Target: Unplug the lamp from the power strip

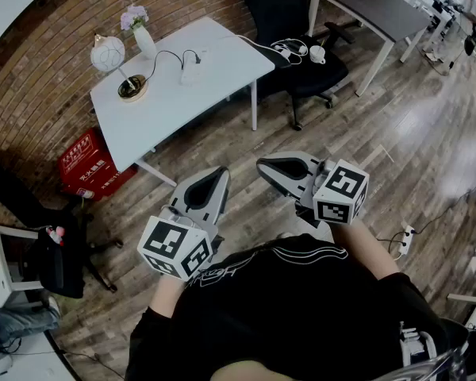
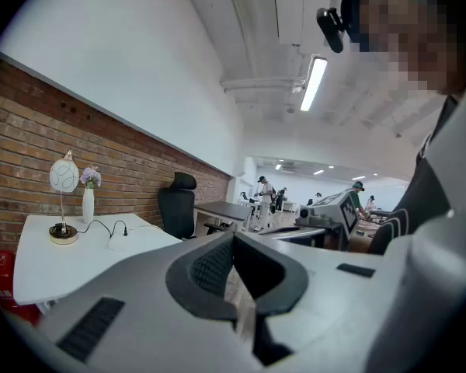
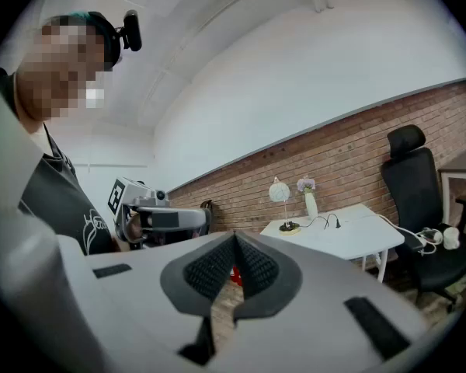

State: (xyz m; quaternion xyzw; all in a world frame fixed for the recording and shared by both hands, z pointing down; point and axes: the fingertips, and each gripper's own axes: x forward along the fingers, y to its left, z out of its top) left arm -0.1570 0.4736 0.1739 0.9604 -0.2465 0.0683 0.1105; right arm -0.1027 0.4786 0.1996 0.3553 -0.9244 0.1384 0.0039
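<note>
Left gripper (image 1: 219, 175) and right gripper (image 1: 265, 166) are held clenched and empty. The lamp (image 1: 108, 54) and power strip (image 1: 193, 71) are seen on the table (image 1: 170, 113), well ahead and leftward, nearer the left gripper.

The head view looks steeply down from above the person (image 1: 293, 308); the white table (image 1: 182, 94) sits well ahead, near the top. Both gripper views look almost level from low down, far from that table. All three show the table and its lamp (image 1: 109, 54).
</note>
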